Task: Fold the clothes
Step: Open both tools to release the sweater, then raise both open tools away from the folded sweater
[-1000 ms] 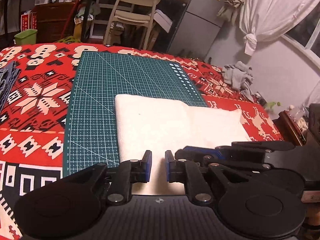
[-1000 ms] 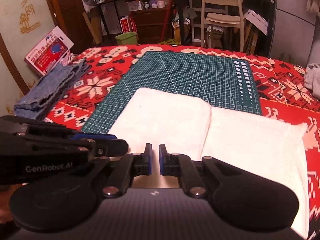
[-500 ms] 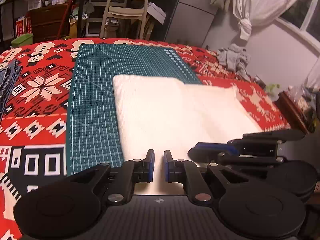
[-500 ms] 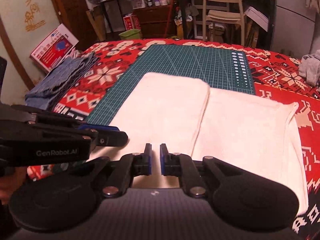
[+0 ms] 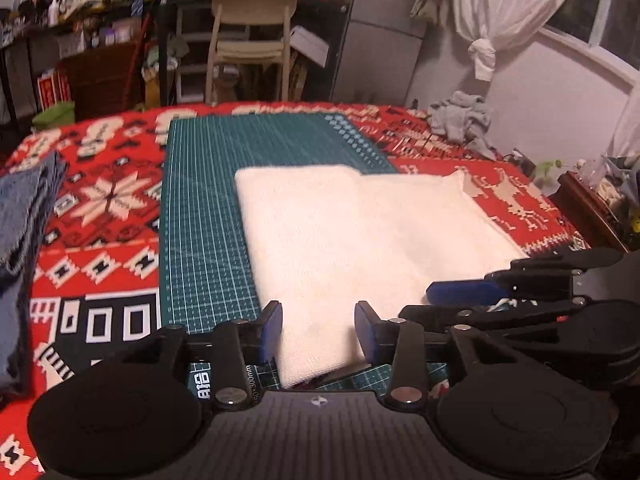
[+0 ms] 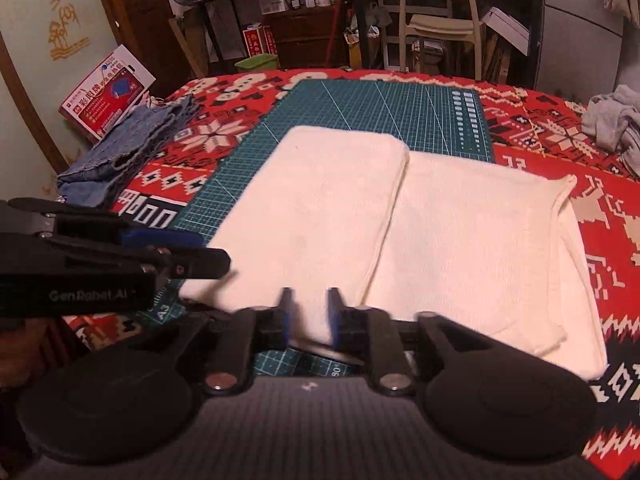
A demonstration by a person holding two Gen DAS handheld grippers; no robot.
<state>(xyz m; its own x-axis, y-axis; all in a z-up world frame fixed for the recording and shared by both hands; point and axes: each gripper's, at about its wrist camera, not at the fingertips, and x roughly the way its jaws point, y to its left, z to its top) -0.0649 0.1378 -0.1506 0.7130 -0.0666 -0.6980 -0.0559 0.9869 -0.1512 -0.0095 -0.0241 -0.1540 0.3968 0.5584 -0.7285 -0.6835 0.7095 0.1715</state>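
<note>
While lying flat, partly folded, half on the green cutting mat (image 5: 208, 200), half on the red blanket (image 6: 600, 128): soft, limp white garment (image 5: 352, 232), best pinched at near-edge corners, left gripper (image 5: 318, 330) spread wide, right gripper (image 6: 308, 314) narrowly parted, both empty.

White garment's (image 5: 344, 240) near edge hidden.
</note>
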